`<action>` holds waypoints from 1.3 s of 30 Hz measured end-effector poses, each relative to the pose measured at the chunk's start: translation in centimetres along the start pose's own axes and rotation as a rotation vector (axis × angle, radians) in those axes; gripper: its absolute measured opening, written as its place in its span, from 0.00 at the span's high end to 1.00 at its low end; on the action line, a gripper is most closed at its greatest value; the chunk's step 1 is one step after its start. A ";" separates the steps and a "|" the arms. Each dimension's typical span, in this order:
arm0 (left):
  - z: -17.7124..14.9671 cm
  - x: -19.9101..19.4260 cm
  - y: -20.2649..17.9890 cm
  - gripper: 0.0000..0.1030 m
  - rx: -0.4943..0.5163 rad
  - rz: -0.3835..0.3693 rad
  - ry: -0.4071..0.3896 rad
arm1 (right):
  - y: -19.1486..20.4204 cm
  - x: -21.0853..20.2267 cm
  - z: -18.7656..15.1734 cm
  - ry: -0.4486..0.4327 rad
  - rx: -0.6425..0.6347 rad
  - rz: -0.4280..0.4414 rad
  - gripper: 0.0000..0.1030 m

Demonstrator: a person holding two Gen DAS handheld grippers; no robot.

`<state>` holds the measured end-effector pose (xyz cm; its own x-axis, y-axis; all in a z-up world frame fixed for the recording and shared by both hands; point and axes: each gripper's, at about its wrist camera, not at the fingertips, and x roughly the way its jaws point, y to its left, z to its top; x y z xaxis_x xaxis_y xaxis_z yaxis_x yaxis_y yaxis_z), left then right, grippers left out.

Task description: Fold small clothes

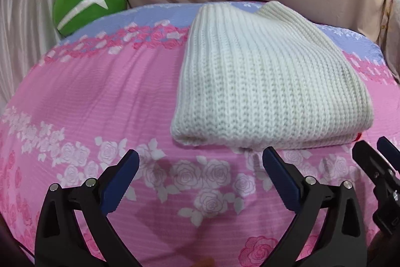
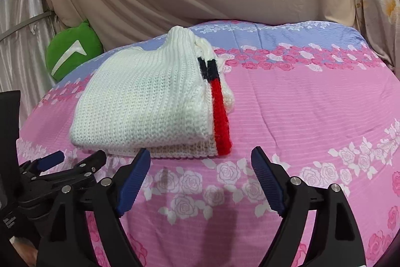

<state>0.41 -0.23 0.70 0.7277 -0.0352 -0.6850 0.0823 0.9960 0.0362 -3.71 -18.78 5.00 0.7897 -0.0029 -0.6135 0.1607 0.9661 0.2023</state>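
Folded white sweater [image 1: 270, 81] lay on the pink bedsheet [image 1: 100, 96].
Both grippers, left gripper [image 1: 200, 164] and right gripper [image 2: 200, 162], were spread apart, grasping nothing; green cushion [image 1: 87, 4] stood far behind.

Folded sweater [image 1: 265, 81] on bedspread [image 1: 100, 96], cushion [image 1: 87, 4] behind.

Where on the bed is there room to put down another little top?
The widest bare patch of the bed cover lies right of the folded white sweater, beyond its red stripe, out to the far blue band. Another lies left of the sweater, below the green cushion. The near edge is crowded: the open left gripper and right gripper sit there.
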 end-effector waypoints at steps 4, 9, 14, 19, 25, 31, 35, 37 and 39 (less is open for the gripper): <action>-0.2 -0.9 -0.1 0.06 -0.012 0.035 -0.061 | 0.3 0.1 -0.2 0.004 -0.015 -0.012 0.21; 0.0 -1.1 -0.1 0.06 -0.023 0.041 -0.083 | 1.2 0.1 -0.3 -0.003 -0.063 -0.051 0.21; 0.2 -1.1 -0.4 0.06 -0.017 0.045 -0.104 | 1.6 0.1 -0.4 0.001 -0.084 -0.061 0.20; 0.2 -1.1 -1.0 0.06 -0.001 0.071 -0.109 | 2.0 0.4 -0.3 0.013 -0.103 -0.117 0.19; 0.2 -1.2 -1.0 0.06 -0.009 0.073 -0.116 | 1.9 0.4 -0.3 0.014 -0.099 -0.115 0.19; 0.2 -1.3 -0.9 0.06 -0.007 0.078 -0.121 | 1.8 0.4 -0.3 0.014 -0.098 -0.115 0.19; 0.1 -1.3 -1.0 0.06 -0.007 0.079 -0.121 | 1.9 0.4 -0.4 0.015 -0.095 -0.115 0.19; 0.1 -1.3 -1.1 0.06 -0.007 0.079 -0.120 | 1.8 0.4 -0.4 0.014 -0.094 -0.117 0.19; 0.2 -1.3 -1.0 0.06 -0.004 0.078 -0.120 | 1.8 0.4 -0.4 0.014 -0.092 -0.117 0.19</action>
<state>-0.51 -1.16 1.69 0.8082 0.0325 -0.5880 0.0202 0.9964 0.0828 -3.37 -16.94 4.85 0.7601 -0.1138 -0.6397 0.1957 0.9789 0.0583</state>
